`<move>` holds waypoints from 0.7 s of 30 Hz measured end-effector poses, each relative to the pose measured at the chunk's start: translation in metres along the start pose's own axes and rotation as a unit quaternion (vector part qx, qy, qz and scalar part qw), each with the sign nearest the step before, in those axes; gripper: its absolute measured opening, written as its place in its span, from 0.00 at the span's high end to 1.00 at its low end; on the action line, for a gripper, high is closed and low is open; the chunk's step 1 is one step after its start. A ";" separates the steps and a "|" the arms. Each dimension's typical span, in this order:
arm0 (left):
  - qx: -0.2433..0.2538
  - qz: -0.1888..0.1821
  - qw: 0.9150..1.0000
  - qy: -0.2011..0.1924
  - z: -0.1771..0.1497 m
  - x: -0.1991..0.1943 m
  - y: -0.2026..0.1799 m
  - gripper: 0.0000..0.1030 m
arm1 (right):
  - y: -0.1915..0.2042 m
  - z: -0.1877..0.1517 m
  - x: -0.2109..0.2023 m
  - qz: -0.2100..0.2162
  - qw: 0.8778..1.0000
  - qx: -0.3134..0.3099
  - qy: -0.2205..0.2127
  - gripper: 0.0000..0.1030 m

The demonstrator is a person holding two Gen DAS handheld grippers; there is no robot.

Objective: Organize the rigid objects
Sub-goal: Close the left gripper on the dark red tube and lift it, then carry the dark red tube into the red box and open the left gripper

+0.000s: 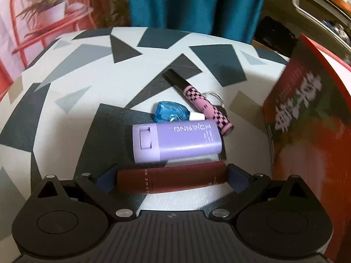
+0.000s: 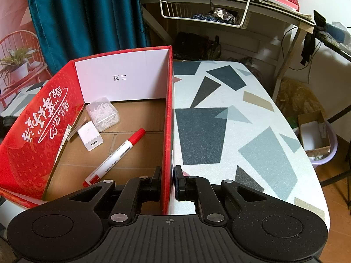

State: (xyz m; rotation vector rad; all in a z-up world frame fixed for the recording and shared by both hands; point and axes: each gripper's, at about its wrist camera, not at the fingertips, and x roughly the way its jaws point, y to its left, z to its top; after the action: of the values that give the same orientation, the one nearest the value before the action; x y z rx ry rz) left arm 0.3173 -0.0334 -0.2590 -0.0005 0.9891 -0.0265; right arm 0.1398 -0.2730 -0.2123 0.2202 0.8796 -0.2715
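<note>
My left gripper (image 1: 172, 178) is shut on a dark red tube (image 1: 171, 180), held crosswise between its fingers just above the table. Beyond it lie a purple case (image 1: 177, 141), a blue correction tape (image 1: 170, 115) and a pink checkered pen (image 1: 203, 103) with a key ring. My right gripper (image 2: 167, 183) is shut on the right wall (image 2: 167, 120) of the red cardboard box. Inside the box lie a red-capped marker (image 2: 116, 155), a white charger (image 2: 90, 139) and a clear plastic box of white bits (image 2: 103, 114). The box's outer side (image 1: 307, 131) shows at right in the left wrist view.
The table (image 2: 241, 114) has a white top with grey and black shapes. A teal curtain (image 2: 87, 15) hangs behind. A desk with a wire basket (image 2: 206, 11) stands at the back right. A lilac bin with a carton (image 2: 316, 138) sits on the floor at right.
</note>
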 end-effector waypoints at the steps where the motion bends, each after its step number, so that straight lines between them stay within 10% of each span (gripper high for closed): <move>1: 0.009 -0.006 1.000 -0.003 -0.004 -0.002 0.000 0.01 | 0.000 0.000 0.000 0.000 1.000 0.000 0.000 0.90; 21: 0.106 -0.025 0.990 -0.093 -0.043 -0.041 0.010 0.01 | 0.001 0.000 -0.002 -0.006 1.000 -0.003 0.000 0.91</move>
State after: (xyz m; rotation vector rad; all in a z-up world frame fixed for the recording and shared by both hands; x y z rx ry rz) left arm 0.2589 -0.0215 -0.2487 0.1655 0.7965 -0.1755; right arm 0.1389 -0.2722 -0.2110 0.2105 0.8807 -0.2797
